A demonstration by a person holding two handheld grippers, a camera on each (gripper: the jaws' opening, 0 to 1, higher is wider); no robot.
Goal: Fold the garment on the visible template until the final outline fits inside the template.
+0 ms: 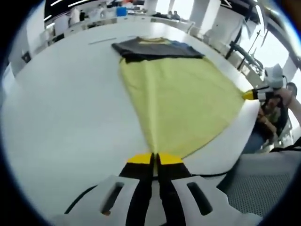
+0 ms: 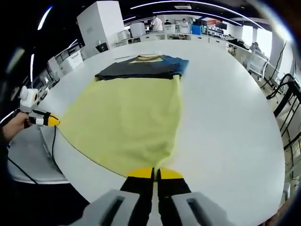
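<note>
Yellow cloth of the garment (image 1: 176,101) lies stretched on the white desk (image 1: 61,117), its dark part at 12 o'clock. My left gripper (image 1: 155,158) and right gripper (image 2: 155,173) each pinch a hem corner, fingers closed, keeping it taut for folding, I judge.

No readable text, labels, brands, numbers or signs in either view. Print on garment (image 1: 157,49) too blurred to read. Background equipment and boxes too small to make out lettering.
</note>
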